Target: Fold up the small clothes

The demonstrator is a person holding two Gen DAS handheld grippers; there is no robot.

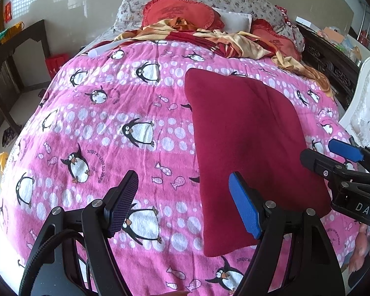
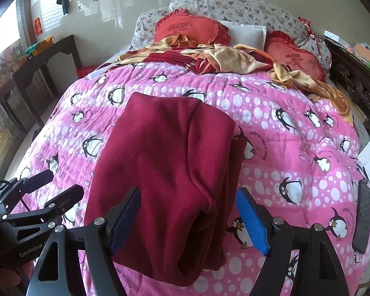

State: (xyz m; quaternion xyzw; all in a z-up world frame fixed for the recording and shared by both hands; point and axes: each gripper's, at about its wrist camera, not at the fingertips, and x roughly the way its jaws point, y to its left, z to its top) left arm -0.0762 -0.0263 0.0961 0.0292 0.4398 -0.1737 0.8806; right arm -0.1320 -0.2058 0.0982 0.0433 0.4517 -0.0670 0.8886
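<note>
A dark red fleece garment point(image 1: 246, 148) point(image 2: 172, 160) lies folded lengthwise on the pink penguin blanket point(image 1: 111, 128) point(image 2: 296, 148), with doubled layers along its right side in the right wrist view. My left gripper point(image 1: 185, 204) point(image 2: 52, 188) hovers open over the blanket, just left of the garment's near edge; its blue pad overlaps that edge in its own view. My right gripper point(image 2: 188, 218) point(image 1: 333, 156) hovers open above the garment's near end. Its fingers frame the cloth without pressing on it.
Floral pillows point(image 2: 234, 7), red heart cushions point(image 2: 190, 28) and a crumpled yellow-red cover point(image 2: 222, 59) lie at the bed's head. A black phone point(image 2: 362, 217) rests near the bed's right edge. A white chair point(image 1: 367, 103) stands to the right and a dark table point(image 2: 44, 56) to the left.
</note>
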